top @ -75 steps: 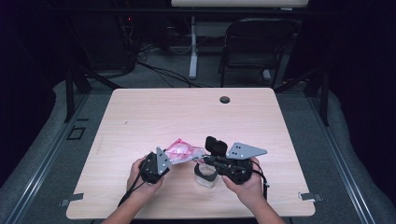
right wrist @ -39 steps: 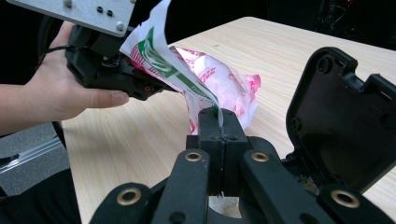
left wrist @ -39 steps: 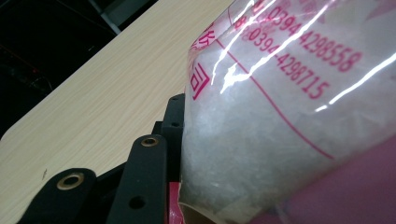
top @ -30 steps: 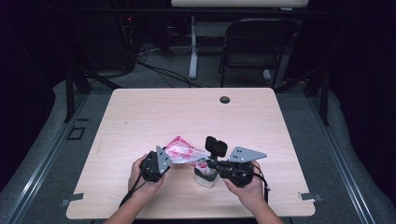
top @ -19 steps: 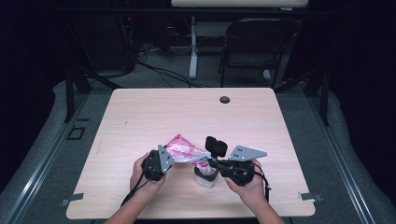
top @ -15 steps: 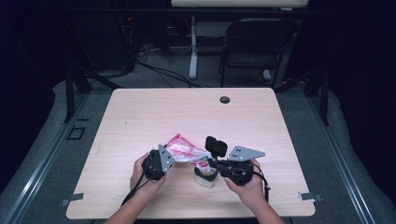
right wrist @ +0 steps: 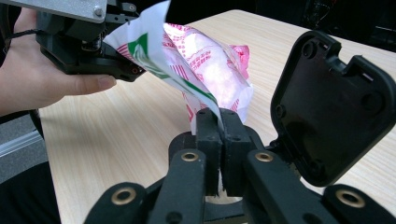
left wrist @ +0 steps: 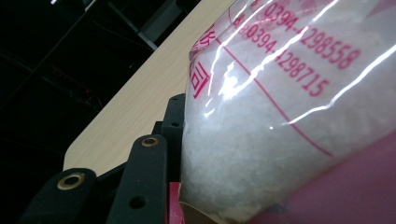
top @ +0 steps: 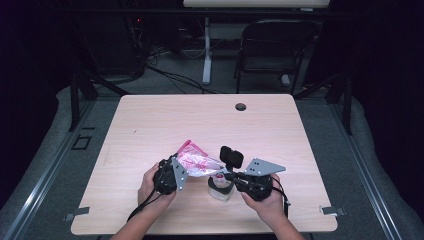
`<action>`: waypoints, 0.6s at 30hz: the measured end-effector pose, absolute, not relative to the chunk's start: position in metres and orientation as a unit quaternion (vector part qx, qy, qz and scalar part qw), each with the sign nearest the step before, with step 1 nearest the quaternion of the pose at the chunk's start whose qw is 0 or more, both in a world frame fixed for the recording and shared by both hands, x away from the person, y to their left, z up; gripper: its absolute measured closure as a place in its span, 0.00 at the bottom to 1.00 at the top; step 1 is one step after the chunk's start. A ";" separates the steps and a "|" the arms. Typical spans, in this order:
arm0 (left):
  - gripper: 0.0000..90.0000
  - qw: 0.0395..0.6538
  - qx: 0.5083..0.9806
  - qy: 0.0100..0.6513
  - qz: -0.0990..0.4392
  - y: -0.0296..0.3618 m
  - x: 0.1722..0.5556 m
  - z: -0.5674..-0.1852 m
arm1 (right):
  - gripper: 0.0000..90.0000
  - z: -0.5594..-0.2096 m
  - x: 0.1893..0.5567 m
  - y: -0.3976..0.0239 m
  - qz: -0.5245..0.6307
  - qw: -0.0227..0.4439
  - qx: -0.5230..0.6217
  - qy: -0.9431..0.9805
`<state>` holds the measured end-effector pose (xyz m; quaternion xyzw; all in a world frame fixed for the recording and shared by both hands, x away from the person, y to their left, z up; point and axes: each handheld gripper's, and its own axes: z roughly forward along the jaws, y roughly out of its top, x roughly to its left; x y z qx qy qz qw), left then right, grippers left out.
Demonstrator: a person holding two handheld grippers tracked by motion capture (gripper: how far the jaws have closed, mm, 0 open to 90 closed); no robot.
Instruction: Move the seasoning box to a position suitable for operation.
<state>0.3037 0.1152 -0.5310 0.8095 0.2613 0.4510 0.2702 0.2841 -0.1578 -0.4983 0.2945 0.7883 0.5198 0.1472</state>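
Pinched between the nearly shut jaws of the right gripper [right wrist: 219, 121] is a corner of the bag [top: 197, 161]; those jaws have just been opening a little. The bag's other end is gripped by the left gripper [top: 172, 172]. A small jar [top: 219, 187] is seen under the bag, near the table's [top: 150, 120] front edge. Much bare table is left behind.

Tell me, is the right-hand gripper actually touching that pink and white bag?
Touching. In the right gripper view, the right gripper has its two black jaws pressed together on a corner of the bag.
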 end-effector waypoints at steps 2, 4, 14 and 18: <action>0.75 0.266 0.810 0.257 0.456 0.115 0.302 -0.532 | 0.96 -0.499 0.283 -0.158 0.517 0.149 0.296 0.789; 0.75 0.263 0.810 0.253 0.460 0.115 0.301 -0.532 | 0.95 -0.499 0.282 -0.158 0.518 0.149 0.293 0.790; 0.75 0.257 0.806 0.243 0.475 0.115 0.296 -0.532 | 0.92 -0.497 0.276 -0.158 0.517 0.155 0.289 0.791; 0.75 0.253 0.804 0.239 0.481 0.114 0.295 -0.532 | 0.91 -0.498 0.276 -0.158 0.513 0.158 0.286 0.794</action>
